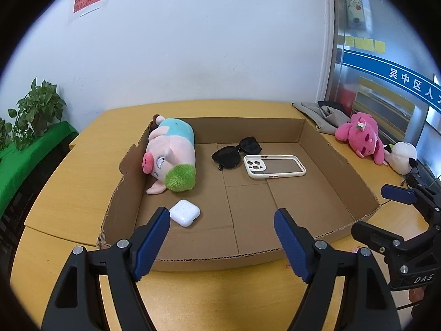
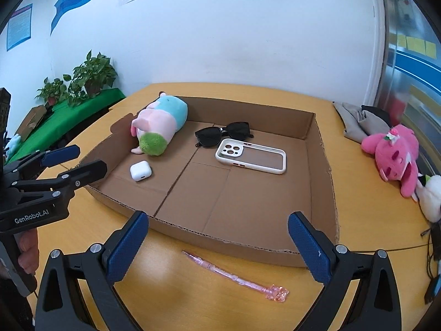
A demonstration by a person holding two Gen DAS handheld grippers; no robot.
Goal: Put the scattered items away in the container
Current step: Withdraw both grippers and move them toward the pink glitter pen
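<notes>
- Here, a shallow cardboard tray (image 2: 322,165) on a yellow table (image 2: 372,220), already holding a pig plush (image 2: 160,121), sunglasses (image 2: 223,135), a white phone case (image 2: 250,157) and a white earbud case (image 2: 140,170).
- Still outside the tray: a pink pen (image 2: 234,275), lying flat on the table just in front of the tray's near wall, topped with a clear pink ornament at its right end.
- Likely light, thin and stiff, with a smooth plastic barrel prone to rolling or slipping; the ornament looks fragile.
- Best taken at mid-barrel, pads across its width, not at the ornament.
- Right gripper (image 2: 217,245) above the pen, blue pads spread as wide as they go, nothing between them.
- Pen below and between the two fingers in the right wrist view, slanted from upper left to lower right, touching neither pad.
- Left gripper (image 1: 222,241) spread wide too, empty, aimed down at the tray's near edge; earbud case just beyond its left pad, inside the tray, not touched.
- Pen mostly hidden in the left wrist view.
- Also off the tray, at the table's far right: a pink plush (image 2: 394,151) and a white plush (image 2: 432,195), well apart from both grippers, beside a heap of grey cloth (image 2: 358,121).
- Soft, light and squashy by the look; graspable at the body.
</notes>
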